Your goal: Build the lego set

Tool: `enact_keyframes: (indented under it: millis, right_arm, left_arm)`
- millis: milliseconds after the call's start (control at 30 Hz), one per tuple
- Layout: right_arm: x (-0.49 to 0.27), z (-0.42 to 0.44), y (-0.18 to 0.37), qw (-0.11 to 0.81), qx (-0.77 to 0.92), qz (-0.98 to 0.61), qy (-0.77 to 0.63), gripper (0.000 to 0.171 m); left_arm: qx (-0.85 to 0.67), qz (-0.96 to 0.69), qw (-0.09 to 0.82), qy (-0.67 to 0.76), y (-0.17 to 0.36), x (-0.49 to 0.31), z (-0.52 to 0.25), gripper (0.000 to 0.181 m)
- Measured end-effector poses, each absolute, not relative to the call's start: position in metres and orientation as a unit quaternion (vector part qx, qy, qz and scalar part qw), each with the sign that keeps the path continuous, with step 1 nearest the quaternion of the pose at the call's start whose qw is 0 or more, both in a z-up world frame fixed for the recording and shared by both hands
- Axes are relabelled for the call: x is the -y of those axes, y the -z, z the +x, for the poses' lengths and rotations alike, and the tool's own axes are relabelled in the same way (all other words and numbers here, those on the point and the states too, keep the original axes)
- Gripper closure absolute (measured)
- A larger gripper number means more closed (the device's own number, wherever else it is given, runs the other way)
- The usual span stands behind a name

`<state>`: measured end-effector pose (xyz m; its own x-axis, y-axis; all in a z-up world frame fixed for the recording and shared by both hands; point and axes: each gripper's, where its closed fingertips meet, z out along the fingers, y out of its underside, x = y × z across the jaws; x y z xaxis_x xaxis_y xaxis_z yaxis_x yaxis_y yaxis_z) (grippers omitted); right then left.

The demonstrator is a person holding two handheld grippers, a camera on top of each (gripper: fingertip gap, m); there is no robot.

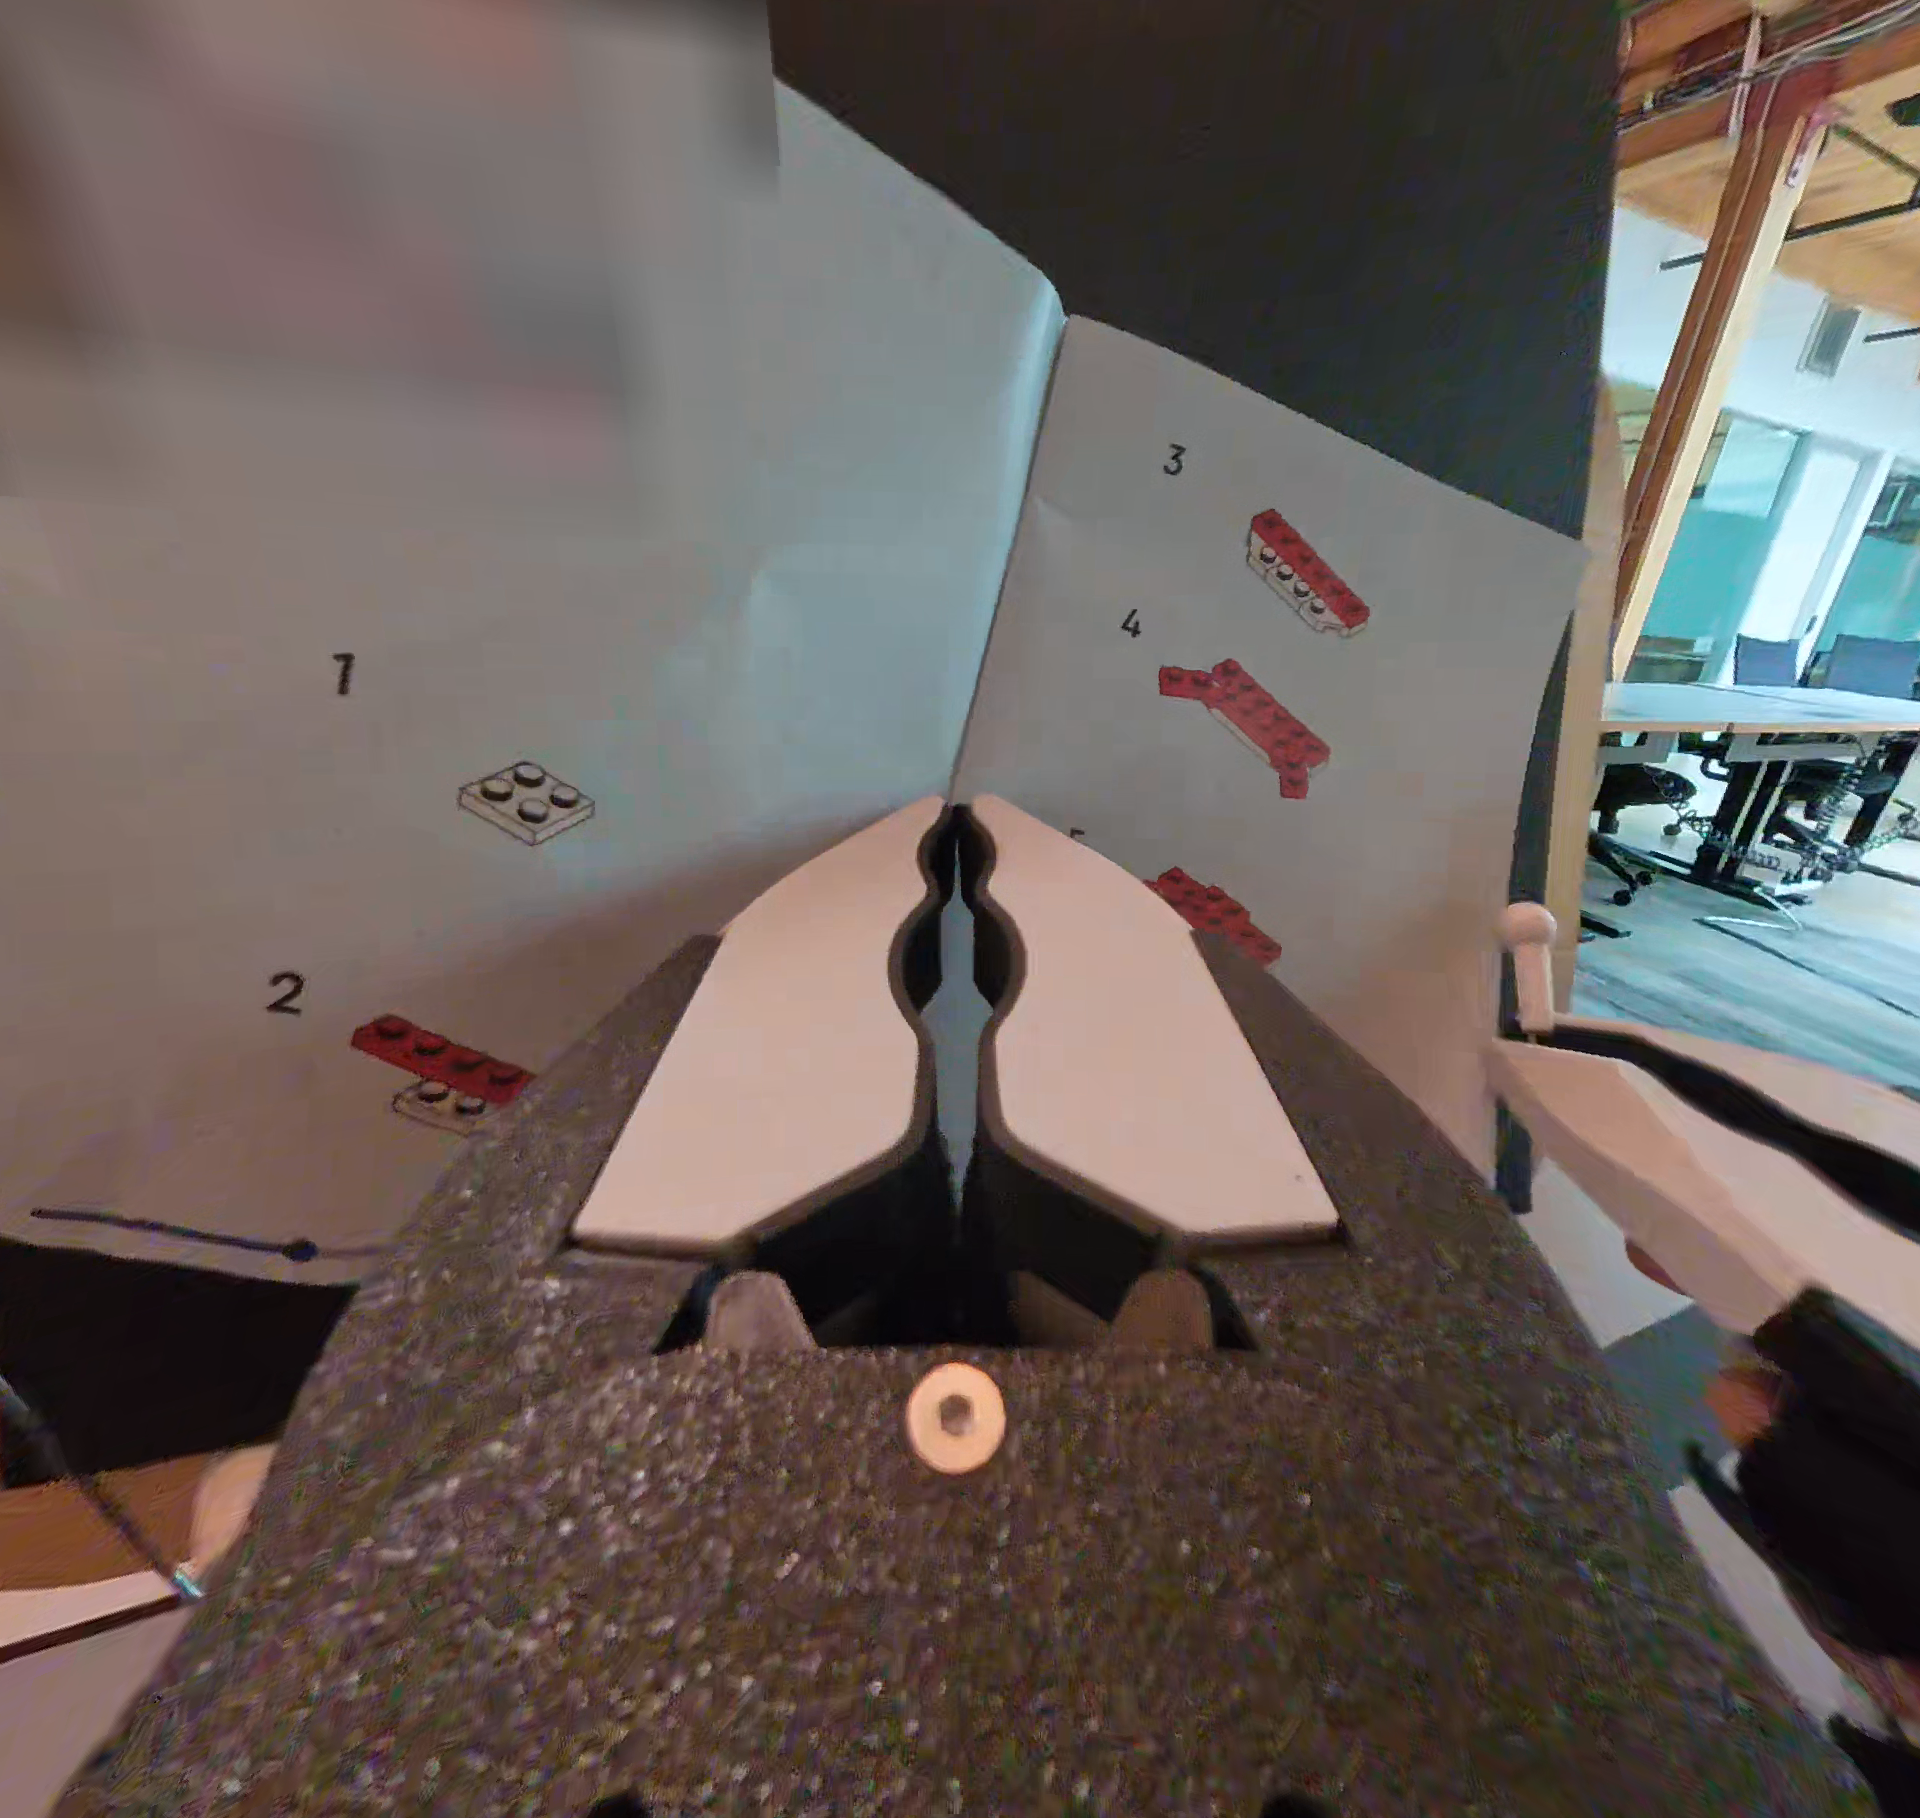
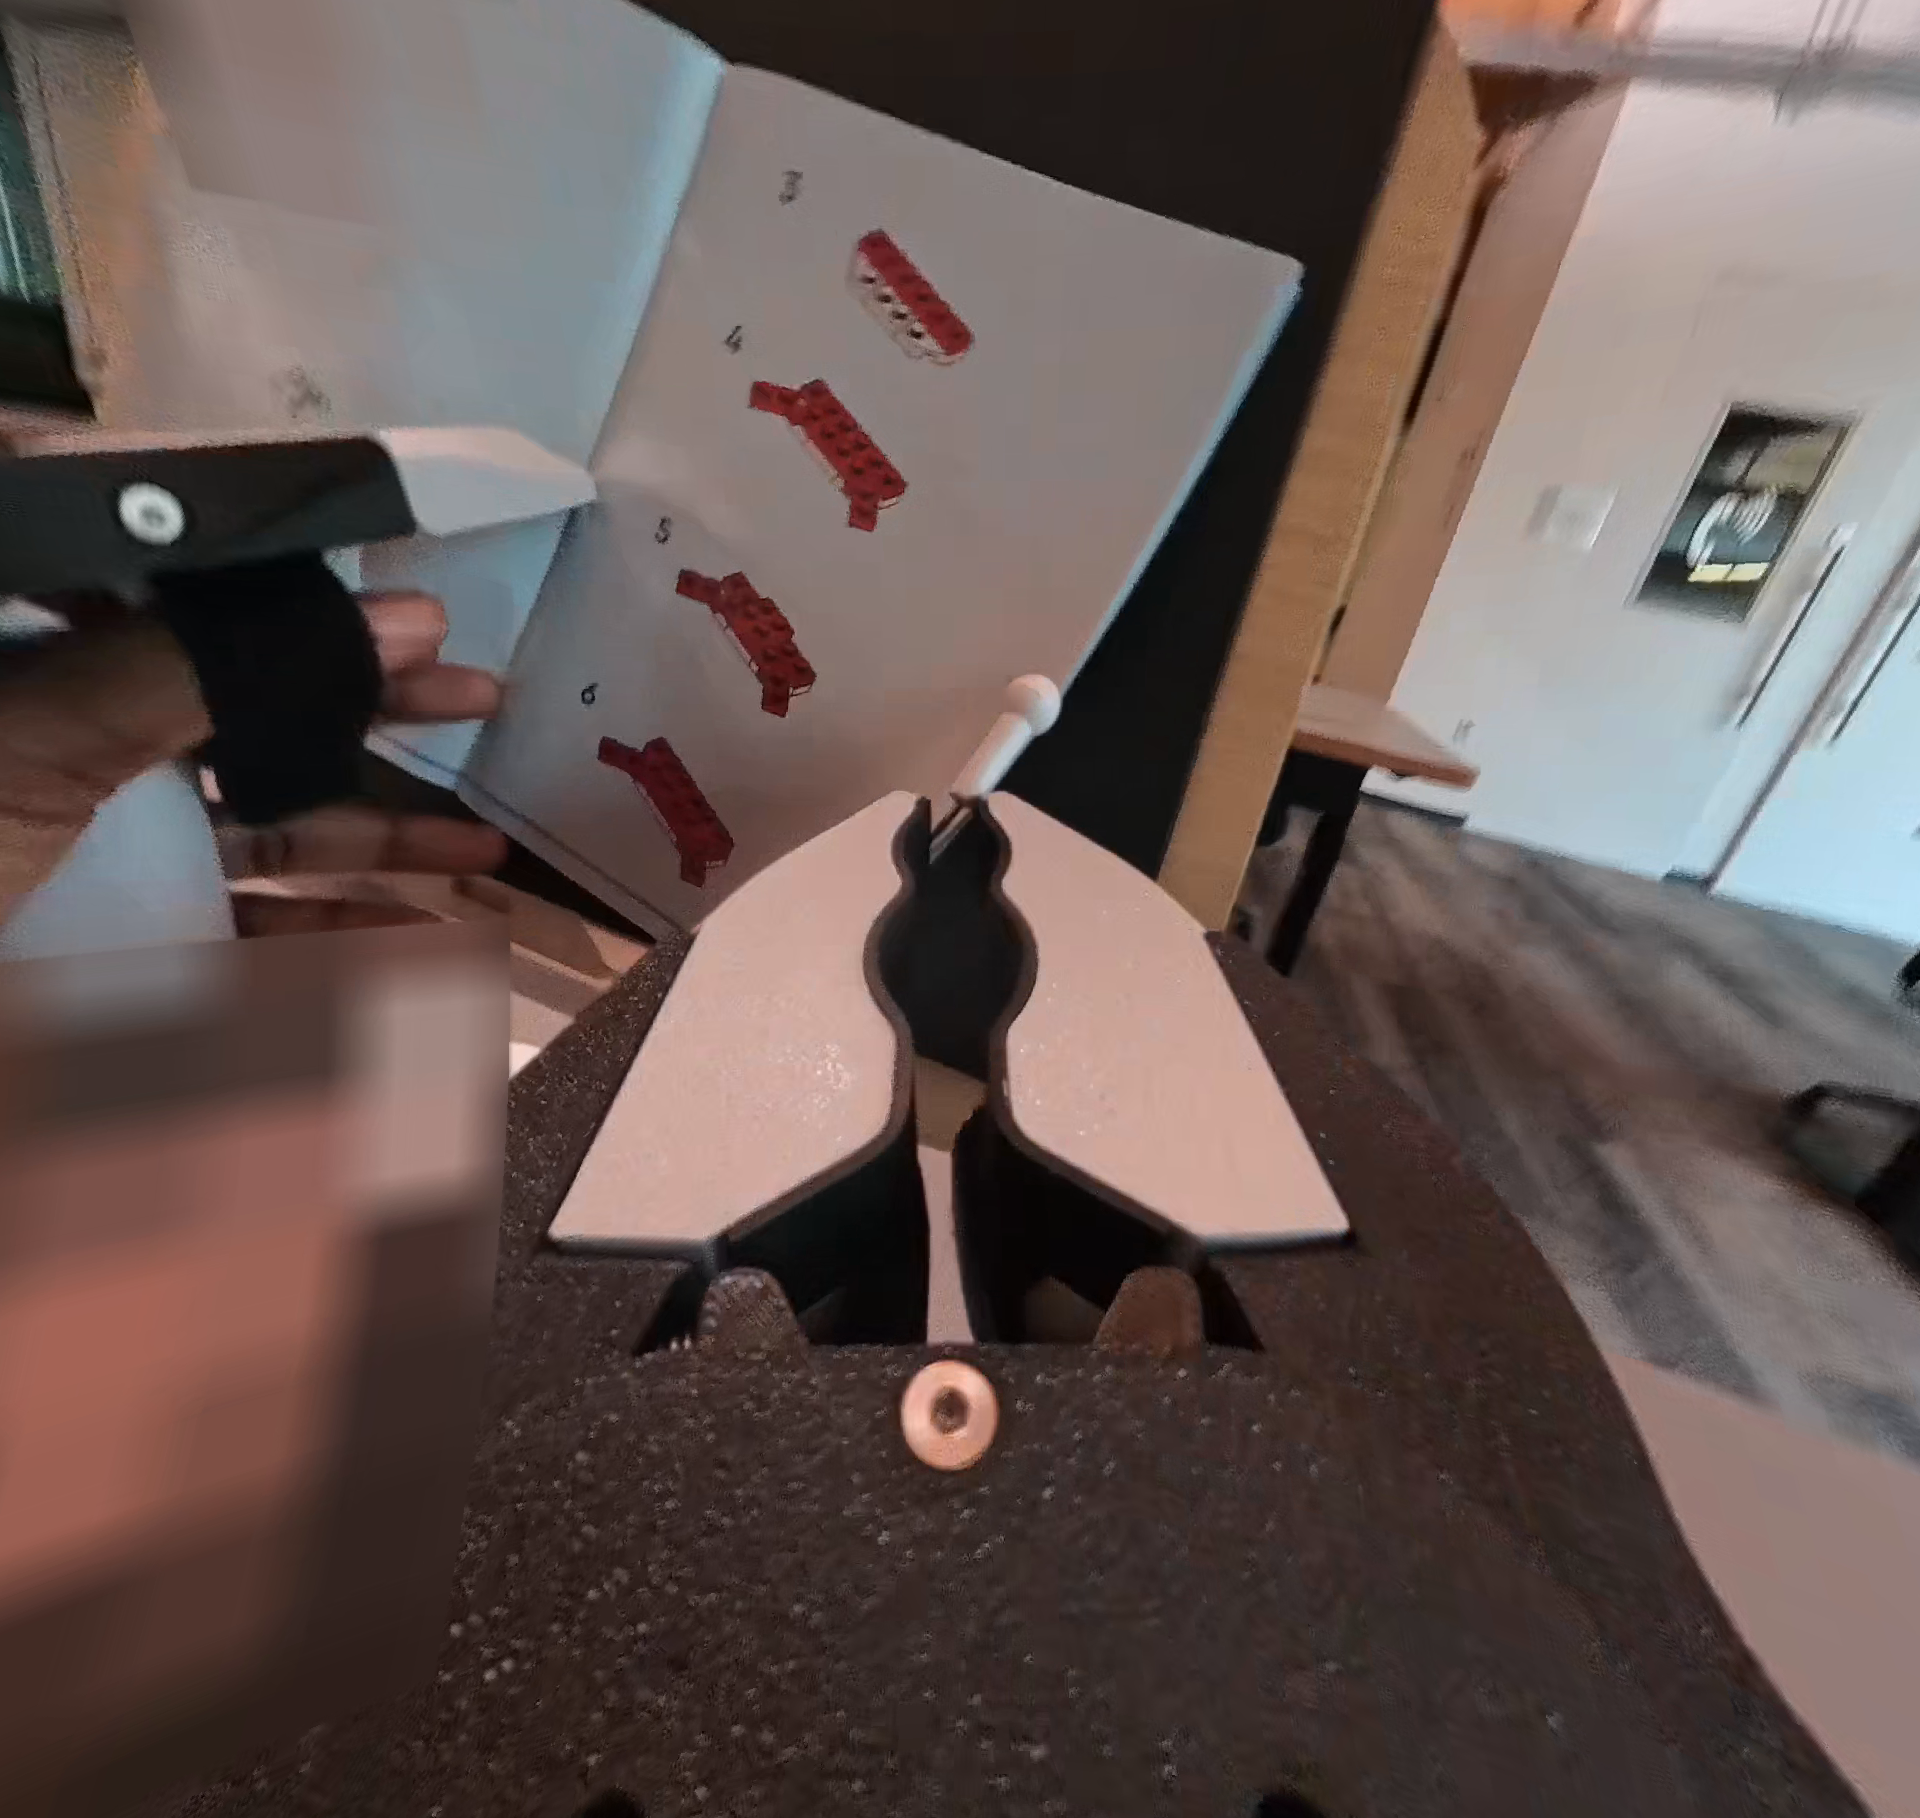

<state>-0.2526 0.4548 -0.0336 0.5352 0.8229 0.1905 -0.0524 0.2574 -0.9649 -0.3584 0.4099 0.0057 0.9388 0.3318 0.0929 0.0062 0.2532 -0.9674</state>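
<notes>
An open instruction booklet [image 1: 727, 625] stands upright in front of me, its pages showing numbered steps with red and white bricks. My left gripper [image 1: 956, 814] is shut, with its tips at the lower end of the booklet's fold, and it appears to hold the booklet. The booklet also shows in the right wrist view [image 2: 935, 438], with the left gripper [image 2: 582, 492] against its left page. My right gripper [image 2: 951, 807] is shut on a small white lever piece [image 2: 1013, 729] with a ball end, which sticks up from its tips. In the left wrist view, that piece [image 1: 1527, 968] and the right gripper [image 1: 1517, 1046] show at the right edge.
A dark panel [image 1: 1299, 158] and a wooden post [image 2: 1340, 542] stand behind the booklet. A gloved hand [image 2: 281, 667] holds the left gripper. Desks and office chairs [image 1: 1766, 729] stand far off at the right. A wooden table edge [image 1: 94, 1519] shows low at the left. Across from one pair of fingers to the other is roughly 12 centimeters.
</notes>
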Motion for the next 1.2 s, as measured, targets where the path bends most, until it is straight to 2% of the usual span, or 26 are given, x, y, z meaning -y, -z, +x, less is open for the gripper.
enact_keyframes:
  millis: [167,333,500,733,867,1067,1200]
  right_arm:
    - [-0.457,-0.258,0.032,0.712,0.439,-0.499,-0.225,0.162]
    - [-0.456,-0.256,0.033,0.701,0.428,-0.504,-0.268,0.162]
    - [-0.448,-0.26,0.03,0.719,0.461,-0.468,-0.224,0.162]
    - [-0.45,-0.252,0.032,0.729,0.415,-0.49,-0.238,0.162]
    - [-0.431,-0.251,0.028,0.775,0.42,-0.42,-0.214,0.162]
    - [-0.424,-0.277,0.029,0.732,0.531,-0.394,-0.165,0.161]
    - [-0.428,-0.277,0.03,0.702,0.528,-0.437,-0.195,0.162]
  left_arm:
    - [0.205,-0.588,0.782,-0.034,-0.006,-0.41,-0.362,0.181]
    - [0.307,-0.52,0.789,0.116,-0.015,-0.401,-0.378,0.181]
    - [0.263,-0.56,0.785,0.006,-0.014,-0.403,-0.376,0.181]
    - [0.276,-0.556,0.784,0.021,-0.014,-0.404,-0.374,0.181]
    - [0.279,-0.562,0.779,0.001,-0.014,-0.405,-0.373,0.181]
    - [0.277,-0.568,0.775,0.012,-0.01,-0.407,-0.367,0.181]
    - [0.285,-0.568,0.772,0.029,-0.009,-0.408,-0.367,0.181]
